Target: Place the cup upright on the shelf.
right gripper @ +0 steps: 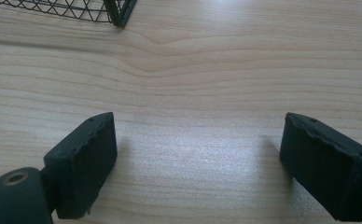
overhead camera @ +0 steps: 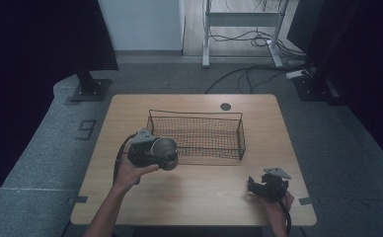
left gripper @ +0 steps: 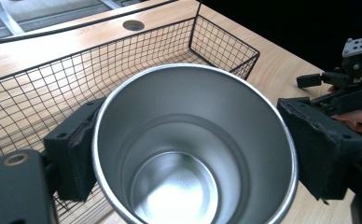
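A shiny steel cup (left gripper: pixel 193 154) sits between the jaws of my left gripper (left gripper: pixel 193 158), which is shut on its sides; I look straight into its open mouth. In the high view that cup (overhead camera: pixel 166 152) is held at the front left corner of the black wire basket (overhead camera: pixel 197 132), with the left gripper (overhead camera: pixel 164 154) and hand just left of it. Near the table's front right, my right gripper (overhead camera: pixel 255 186) rests low over the wood. Its jaws stand wide apart in the right gripper view (right gripper: pixel 198 163), with bare tabletop between them.
The wooden table (overhead camera: pixel 194 192) has a round cable hole (overhead camera: pixel 225 106) at its back edge behind the basket. A basket corner (right gripper: pixel 118 14) shows ahead of the right gripper. Beyond the table lie a desk frame, floor cables and dark stands.
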`<action>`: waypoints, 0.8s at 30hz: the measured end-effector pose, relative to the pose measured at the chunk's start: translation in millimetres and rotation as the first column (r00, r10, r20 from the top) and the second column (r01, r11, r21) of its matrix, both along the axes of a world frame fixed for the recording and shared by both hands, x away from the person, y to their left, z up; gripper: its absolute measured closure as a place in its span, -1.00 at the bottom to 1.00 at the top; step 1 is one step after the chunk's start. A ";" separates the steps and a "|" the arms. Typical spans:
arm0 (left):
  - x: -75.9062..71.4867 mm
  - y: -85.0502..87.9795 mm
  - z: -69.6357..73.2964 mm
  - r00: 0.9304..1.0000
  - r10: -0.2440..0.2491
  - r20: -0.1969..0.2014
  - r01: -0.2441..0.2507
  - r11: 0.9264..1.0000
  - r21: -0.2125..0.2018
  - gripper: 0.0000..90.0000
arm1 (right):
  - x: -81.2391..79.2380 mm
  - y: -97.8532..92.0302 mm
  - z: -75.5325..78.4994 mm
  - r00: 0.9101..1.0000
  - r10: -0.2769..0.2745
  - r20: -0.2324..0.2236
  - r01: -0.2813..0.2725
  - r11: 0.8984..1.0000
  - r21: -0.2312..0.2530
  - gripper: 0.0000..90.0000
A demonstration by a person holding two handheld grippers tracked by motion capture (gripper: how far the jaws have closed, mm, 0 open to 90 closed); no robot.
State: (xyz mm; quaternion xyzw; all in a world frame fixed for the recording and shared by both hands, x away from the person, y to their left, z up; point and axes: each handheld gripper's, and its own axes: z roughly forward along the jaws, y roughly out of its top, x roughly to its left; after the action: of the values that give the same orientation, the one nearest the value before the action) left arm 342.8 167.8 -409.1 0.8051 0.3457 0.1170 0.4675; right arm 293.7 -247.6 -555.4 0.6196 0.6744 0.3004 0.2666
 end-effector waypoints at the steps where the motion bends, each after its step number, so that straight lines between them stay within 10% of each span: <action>1: 0.0 0.0 0.0 1.000 0.000 0.000 0.000 1.000 0.000 -0.68 | 0.0 0.0 0.0 1.000 0.000 0.000 0.000 1.000 0.000 -0.76; 24: 14.1 -8.4 9.6 1.000 -0.004 0.026 0.004 1.000 0.005 -0.68 | 0.0 -0.2 0.0 1.000 0.001 0.000 -0.001 1.000 -0.001 -0.76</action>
State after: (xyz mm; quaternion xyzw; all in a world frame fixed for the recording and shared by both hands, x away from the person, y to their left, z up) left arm 357.0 159.4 -399.5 0.8053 0.3376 0.1275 0.4703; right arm 293.7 -247.8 -555.4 0.6190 0.6748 0.3004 0.2668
